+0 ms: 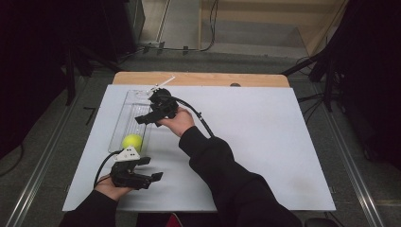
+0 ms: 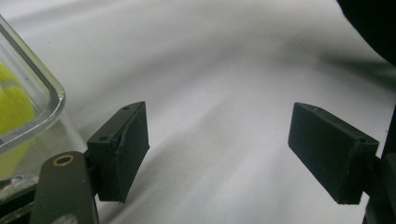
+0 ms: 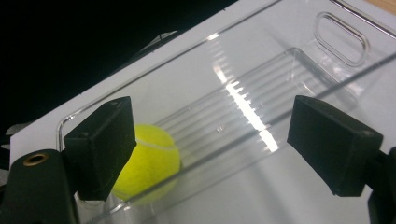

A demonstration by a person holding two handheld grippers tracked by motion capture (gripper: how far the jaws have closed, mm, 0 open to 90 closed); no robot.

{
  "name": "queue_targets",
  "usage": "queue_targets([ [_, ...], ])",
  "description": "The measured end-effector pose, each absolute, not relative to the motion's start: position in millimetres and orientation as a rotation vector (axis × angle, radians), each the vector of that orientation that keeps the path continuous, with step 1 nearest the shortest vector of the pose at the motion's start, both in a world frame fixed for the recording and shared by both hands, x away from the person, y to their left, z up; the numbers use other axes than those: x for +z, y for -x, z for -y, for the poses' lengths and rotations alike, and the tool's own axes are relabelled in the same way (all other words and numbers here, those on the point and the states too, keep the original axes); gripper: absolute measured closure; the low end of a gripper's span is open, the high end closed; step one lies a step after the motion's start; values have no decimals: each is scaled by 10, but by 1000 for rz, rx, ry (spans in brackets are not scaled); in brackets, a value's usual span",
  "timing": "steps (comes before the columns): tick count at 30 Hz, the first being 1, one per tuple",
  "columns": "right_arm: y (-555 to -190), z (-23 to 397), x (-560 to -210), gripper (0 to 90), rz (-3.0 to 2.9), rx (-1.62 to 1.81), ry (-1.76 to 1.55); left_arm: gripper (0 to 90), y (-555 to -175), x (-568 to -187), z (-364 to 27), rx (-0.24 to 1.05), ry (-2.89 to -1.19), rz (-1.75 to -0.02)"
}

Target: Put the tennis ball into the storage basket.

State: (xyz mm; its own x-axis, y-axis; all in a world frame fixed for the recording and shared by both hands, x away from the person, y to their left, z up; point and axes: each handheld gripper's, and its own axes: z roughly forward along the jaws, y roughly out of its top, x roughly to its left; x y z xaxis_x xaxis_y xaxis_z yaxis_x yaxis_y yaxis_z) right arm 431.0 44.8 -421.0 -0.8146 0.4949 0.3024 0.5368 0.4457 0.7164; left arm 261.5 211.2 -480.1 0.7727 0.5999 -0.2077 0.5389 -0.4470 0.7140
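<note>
Right now my right tool (image 1: pixel 143 118) hangs spread over the clear tray (image 1: pixel 124 112) on the counter (image 1: pixel 265 142), tennis ball (image 1: pixel 132 141) at its near end, left tool (image 1: pixel 151 169) spread beside; next, probably drop onto the ball.

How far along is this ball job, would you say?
Looks mostly done: the tennis ball already lies inside the clear plastic tray, at its near end. Nothing is in hand; the right gripper hangs open over the tray and the left gripper is open beside it. What remains, if anything, I cannot tell.
</note>
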Motion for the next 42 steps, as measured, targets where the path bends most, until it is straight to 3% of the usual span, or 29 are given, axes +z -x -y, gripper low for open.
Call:
queue_targets([
  [42,-4057,325,-4263,137,2626,-1280,990,212,-2621,-4806,-2110,94,-2141,-859],
])
